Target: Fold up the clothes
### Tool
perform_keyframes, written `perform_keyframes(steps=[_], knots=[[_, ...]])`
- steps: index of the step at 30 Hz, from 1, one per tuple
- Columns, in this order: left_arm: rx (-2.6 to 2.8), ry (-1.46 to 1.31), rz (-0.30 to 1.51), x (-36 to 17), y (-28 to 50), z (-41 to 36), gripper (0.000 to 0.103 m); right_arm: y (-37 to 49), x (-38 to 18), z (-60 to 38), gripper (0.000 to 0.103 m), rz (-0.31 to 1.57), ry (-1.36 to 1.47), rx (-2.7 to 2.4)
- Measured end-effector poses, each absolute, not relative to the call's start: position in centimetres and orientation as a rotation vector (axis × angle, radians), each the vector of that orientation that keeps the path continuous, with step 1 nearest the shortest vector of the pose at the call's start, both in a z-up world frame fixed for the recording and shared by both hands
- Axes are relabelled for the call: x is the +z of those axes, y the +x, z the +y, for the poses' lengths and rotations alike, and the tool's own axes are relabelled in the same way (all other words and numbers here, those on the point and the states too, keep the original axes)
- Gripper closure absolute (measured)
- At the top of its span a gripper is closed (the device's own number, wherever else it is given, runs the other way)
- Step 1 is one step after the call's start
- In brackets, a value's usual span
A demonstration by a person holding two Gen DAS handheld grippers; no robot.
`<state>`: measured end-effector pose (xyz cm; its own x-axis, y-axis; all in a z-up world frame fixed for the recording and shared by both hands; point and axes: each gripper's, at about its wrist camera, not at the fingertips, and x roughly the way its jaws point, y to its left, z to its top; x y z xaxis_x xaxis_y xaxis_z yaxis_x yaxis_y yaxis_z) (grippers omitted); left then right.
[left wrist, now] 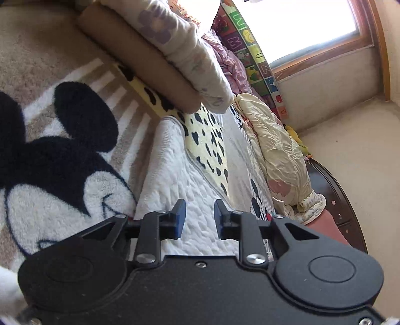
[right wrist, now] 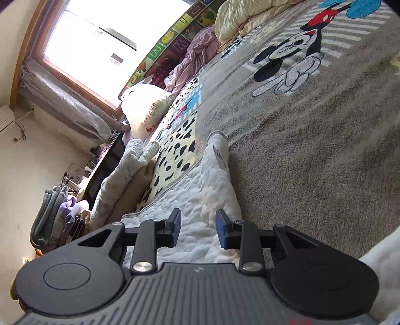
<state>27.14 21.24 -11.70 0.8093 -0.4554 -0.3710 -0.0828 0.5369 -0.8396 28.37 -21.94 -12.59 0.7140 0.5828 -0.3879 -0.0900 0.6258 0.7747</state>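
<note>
Black gripper bodies fill the bottom of both wrist views, each with blue-padded jaws standing apart and nothing between them. The left gripper [left wrist: 200, 218] hovers over a white quilted garment [left wrist: 175, 180] spread on a bed, its pads just above the cloth; whether they touch it cannot be told. The right gripper [right wrist: 198, 227] hangs over the same garment [right wrist: 200, 190], which narrows away from the camera to a rounded end bearing a small label [right wrist: 220, 156].

In the left view, the garment's near edge lies on a plush blanket [left wrist: 50, 150] printed with a black-eared cartoon mouse, and its far edge overlaps a cream, black-spotted cover [left wrist: 207, 140]. A brown bolster [left wrist: 140, 57] with a floral quilt [left wrist: 187, 47] on it sits beyond, and a crumpled cream quilt [left wrist: 277, 152] runs along the bed's side next to a dark wooden frame [left wrist: 332, 190]. A bright window [left wrist: 312, 22] sits above an alphabet-patterned mat [left wrist: 252, 50].

In the right view, the blanket [right wrist: 312, 140] stretches wide and bare to the garment's right. To its left, the spotted cover [right wrist: 175, 155] runs beside a folded grey garment [right wrist: 130, 165] and a pillow [right wrist: 147, 105] near the bed's edge. Clothes [right wrist: 50, 217] hang on a rack by the wall, under the window [right wrist: 95, 37].
</note>
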Motion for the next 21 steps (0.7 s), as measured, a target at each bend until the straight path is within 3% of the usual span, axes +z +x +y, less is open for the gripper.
perform_keyframes(steps=[4,6,7,8,9,12,14,15,16,21], knots=[[-0.263,-1.064,0.55,-12.2,29.5,22.3,0.064,32.3,-12.1,-22.7,0.067,0.631,0.929,0.475],[-0.17,-1.087,0.64,-14.0,30.4,22.9,0.063,35.0,-13.4,-23.3,0.063,0.654,0.995,0.466],[-0.117,-1.096,0.682,-14.9,30.6,23.3,0.085,36.0,-14.6,-23.5,0.067,0.69,1.023,0.44],[-0.094,-1.118,0.687,-15.5,30.5,23.6,0.087,36.8,-15.8,-23.8,0.079,0.729,1.048,0.409],[-0.095,-1.131,0.686,-15.5,30.4,23.9,0.092,37.3,-16.8,-24.1,0.099,0.75,1.063,0.387],[-0.103,-1.159,0.68,-15.5,29.9,24.5,0.091,37.3,-17.6,-24.5,0.103,0.757,1.084,0.383],[-0.121,-1.154,0.64,-14.0,28.8,24.7,0.078,36.7,-16.9,-24.3,0.094,0.745,1.073,0.387],[-0.127,-1.147,0.611,-13.0,28.0,24.8,0.064,35.9,-16.1,-24.3,0.08,0.729,1.064,0.396],[-0.134,-1.141,0.584,-12.0,27.2,25.0,0.061,35.2,-15.4,-24.3,0.062,0.713,1.055,0.404],[-0.216,-1.152,0.546,-9.8,21.9,25.4,0.06,29.8,-11.8,-23.8,0.059,0.643,0.996,0.529]])
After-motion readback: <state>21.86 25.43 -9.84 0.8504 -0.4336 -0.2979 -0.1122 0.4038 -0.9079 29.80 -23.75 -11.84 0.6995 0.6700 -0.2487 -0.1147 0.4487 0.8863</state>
